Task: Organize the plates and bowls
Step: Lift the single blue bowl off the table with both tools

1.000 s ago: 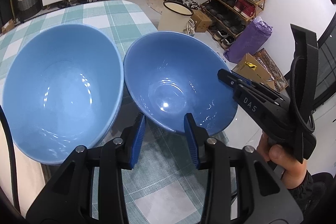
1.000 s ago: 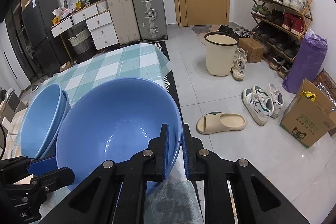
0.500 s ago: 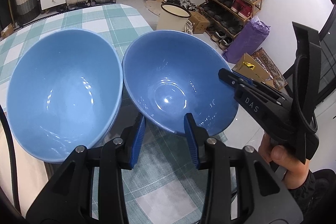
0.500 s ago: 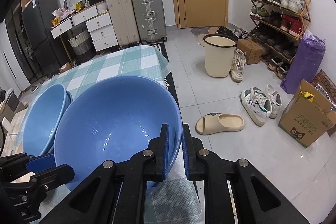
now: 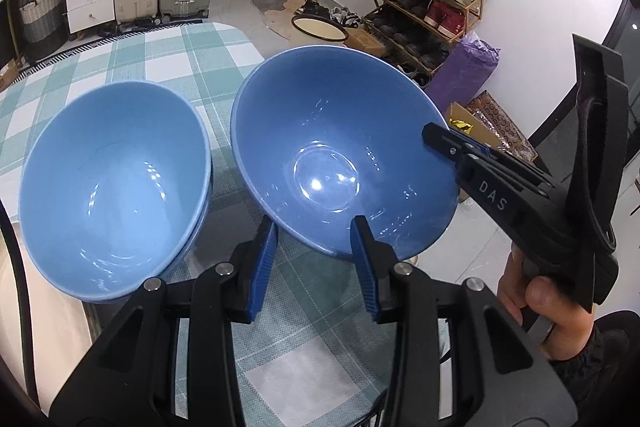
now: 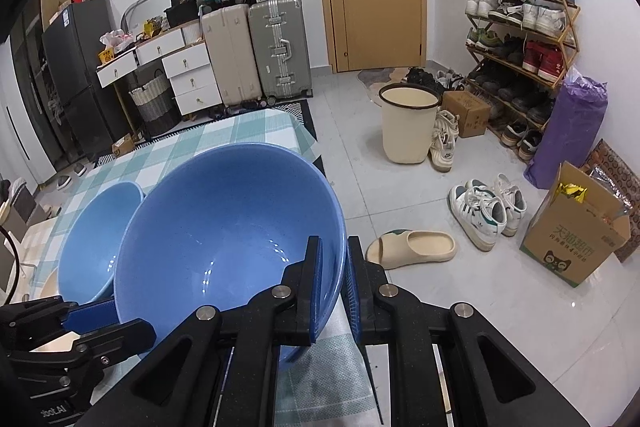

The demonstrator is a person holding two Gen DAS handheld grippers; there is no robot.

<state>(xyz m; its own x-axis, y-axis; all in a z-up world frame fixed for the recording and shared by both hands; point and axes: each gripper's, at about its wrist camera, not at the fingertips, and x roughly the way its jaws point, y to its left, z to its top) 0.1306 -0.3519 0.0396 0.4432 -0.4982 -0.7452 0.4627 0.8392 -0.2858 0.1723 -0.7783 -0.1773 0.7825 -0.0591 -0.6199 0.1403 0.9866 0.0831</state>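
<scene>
My right gripper [image 6: 334,291] is shut on the near rim of a blue bowl [image 6: 224,231] and holds it tilted above the table's right edge. The same bowl [image 5: 340,151] shows in the left wrist view, with the right gripper [image 5: 448,141] clamped on its right rim. A stack of blue bowls [image 5: 112,183] stands on the checked tablecloth [image 5: 168,55] just left of it, and also shows in the right wrist view [image 6: 96,239]. My left gripper [image 5: 312,263] is open and empty, just in front of the gap between the bowls.
The table's right edge drops to a tiled floor [image 6: 400,195] with a cream bin [image 6: 408,123], shoes [image 6: 484,211], a slipper [image 6: 412,249] and a cardboard box [image 6: 576,231]. A shoe rack [image 6: 520,39] and suitcases [image 6: 276,47] stand further back.
The held bowl has risen and tilted a little, staying beside the stack. My left gripper has drawn back slightly and stays open.
</scene>
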